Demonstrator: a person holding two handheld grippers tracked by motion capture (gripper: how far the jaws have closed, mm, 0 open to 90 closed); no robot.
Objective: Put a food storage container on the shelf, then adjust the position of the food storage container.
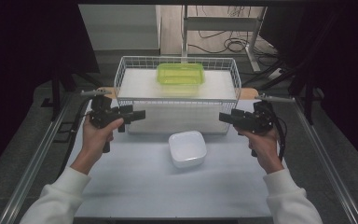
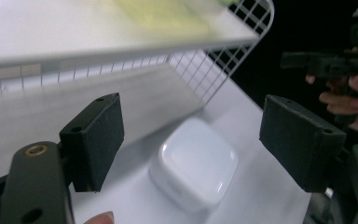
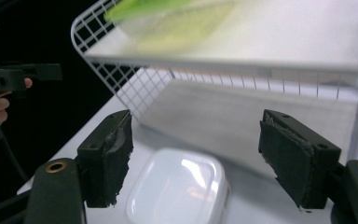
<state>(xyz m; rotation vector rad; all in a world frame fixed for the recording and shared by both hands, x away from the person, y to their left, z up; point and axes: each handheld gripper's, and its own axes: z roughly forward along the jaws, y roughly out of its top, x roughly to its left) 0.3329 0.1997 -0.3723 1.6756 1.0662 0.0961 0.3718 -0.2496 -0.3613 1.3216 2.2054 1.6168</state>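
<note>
A white square bowl sits on the white table in front of a wire basket rack. A translucent green container rests on the rack's white top shelf. My left gripper hovers at the rack's left front corner, pointing right, open, nothing between its jaws. My right gripper hovers at the rack's right front corner, pointing left, also open and holding nothing. Both aim toward the bowl from opposite sides, well apart from it.
The tabletop stretches toward the person in front of the bowl. Metal rails run along both sides of the table. Dark curtains hang left and right. Cables lie on the floor behind the rack.
</note>
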